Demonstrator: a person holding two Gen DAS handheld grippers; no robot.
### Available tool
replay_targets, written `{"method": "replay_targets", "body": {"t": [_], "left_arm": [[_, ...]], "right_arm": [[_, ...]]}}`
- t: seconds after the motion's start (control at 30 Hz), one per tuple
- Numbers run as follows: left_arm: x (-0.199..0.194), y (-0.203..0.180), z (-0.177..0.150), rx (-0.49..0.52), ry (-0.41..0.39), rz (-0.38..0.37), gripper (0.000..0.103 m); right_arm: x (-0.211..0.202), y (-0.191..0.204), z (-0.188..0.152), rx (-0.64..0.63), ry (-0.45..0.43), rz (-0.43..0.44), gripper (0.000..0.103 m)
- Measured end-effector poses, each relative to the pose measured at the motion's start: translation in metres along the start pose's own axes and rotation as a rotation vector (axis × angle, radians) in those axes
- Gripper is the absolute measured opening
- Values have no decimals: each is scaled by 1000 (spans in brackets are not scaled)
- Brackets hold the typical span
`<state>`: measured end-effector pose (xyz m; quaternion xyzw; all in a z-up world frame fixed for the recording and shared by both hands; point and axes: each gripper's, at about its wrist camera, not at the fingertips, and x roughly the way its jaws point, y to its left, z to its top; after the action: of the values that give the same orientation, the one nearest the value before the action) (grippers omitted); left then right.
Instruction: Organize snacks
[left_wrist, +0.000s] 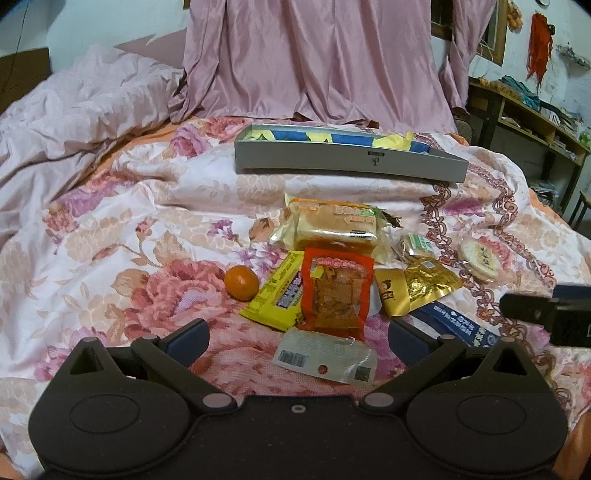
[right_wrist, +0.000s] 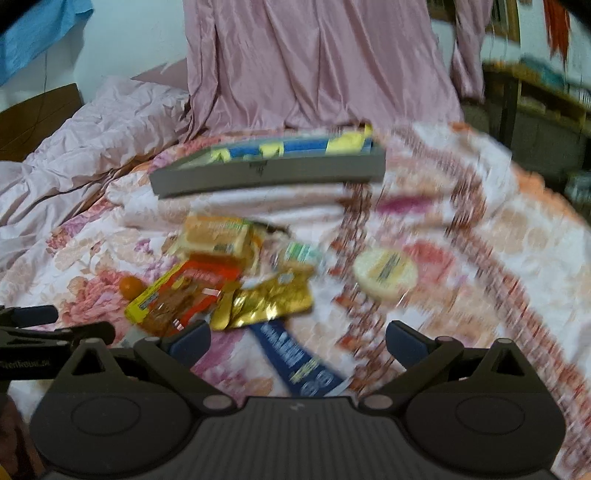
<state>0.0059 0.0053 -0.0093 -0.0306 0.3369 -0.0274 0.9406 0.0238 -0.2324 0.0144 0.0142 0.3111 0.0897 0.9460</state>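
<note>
A pile of snacks lies on the floral bedspread: a bread pack, a red packet, a yellow packet, gold packets, a clear wrapper, a blue packet, a round rice cake and an orange. Behind them sits a grey box with blue and yellow packs inside. My left gripper is open just before the clear wrapper. My right gripper is open over the blue packet, in a blurred view; the rice cake lies ahead of it.
Pink quilt bunched at the left, pink curtain behind the box. Wooden shelves stand past the bed's right edge. The right gripper's body shows at the right of the left wrist view.
</note>
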Motion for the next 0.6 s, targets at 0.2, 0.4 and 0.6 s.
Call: {"method": "replay_targets", "body": {"t": [0.2,0.4,0.6], "left_arm": [[0,-4,-2,45,-27,21,103],[9,-5,0,85,13,22,103],[26,17,27,-28,3,26,102]], "right_arm": [[6,-14,13,38,58,52,103],[16,-17,19,70,87,109,103],[25,-17,32,38,62,95,103]]}}
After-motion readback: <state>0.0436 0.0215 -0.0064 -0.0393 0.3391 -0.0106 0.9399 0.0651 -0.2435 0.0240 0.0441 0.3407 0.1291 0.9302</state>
